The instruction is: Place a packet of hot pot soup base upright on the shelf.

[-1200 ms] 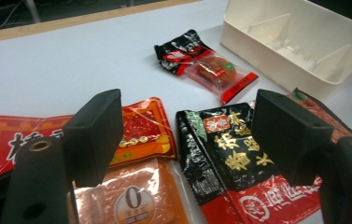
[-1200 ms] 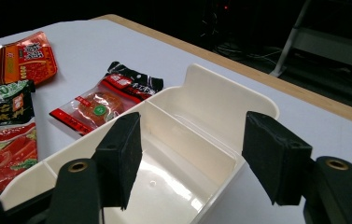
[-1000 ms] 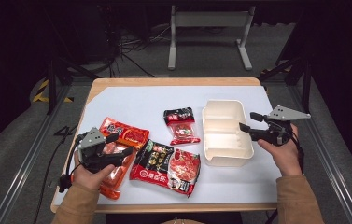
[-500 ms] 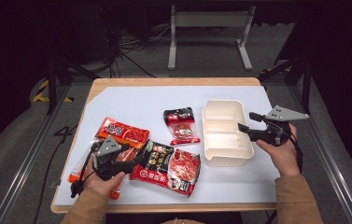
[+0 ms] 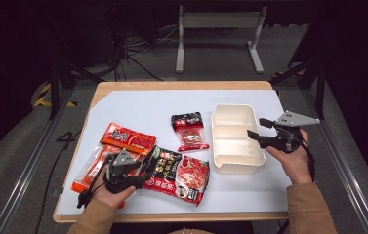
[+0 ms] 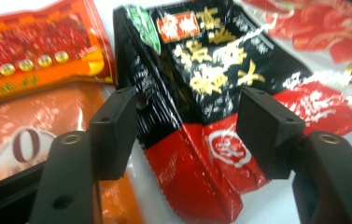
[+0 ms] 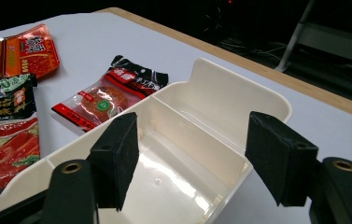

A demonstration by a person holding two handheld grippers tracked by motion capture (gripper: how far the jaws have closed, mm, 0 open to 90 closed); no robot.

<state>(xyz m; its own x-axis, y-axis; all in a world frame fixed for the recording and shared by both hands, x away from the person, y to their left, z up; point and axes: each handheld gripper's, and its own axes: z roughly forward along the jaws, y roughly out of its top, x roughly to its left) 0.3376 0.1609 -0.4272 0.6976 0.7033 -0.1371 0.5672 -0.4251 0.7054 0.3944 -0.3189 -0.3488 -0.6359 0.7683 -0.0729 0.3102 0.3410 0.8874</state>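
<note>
While my left tongs point(image 6: 187, 135) have just been closing: black-and-red packet's point(image 6: 201, 107) corner sits between them, not yet clamped.
Right tongs point(image 7: 192, 158): released, over white tray point(image 7: 220, 100).
Next: clench, lift packet.

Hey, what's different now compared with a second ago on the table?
The left gripper came down and toward the person, off the orange packets to the black-and-red packet; its fingers have just been closing, with the packet's puckered edge between them but not yet pinched. The right gripper at the white tray and all packets stayed put.
</note>
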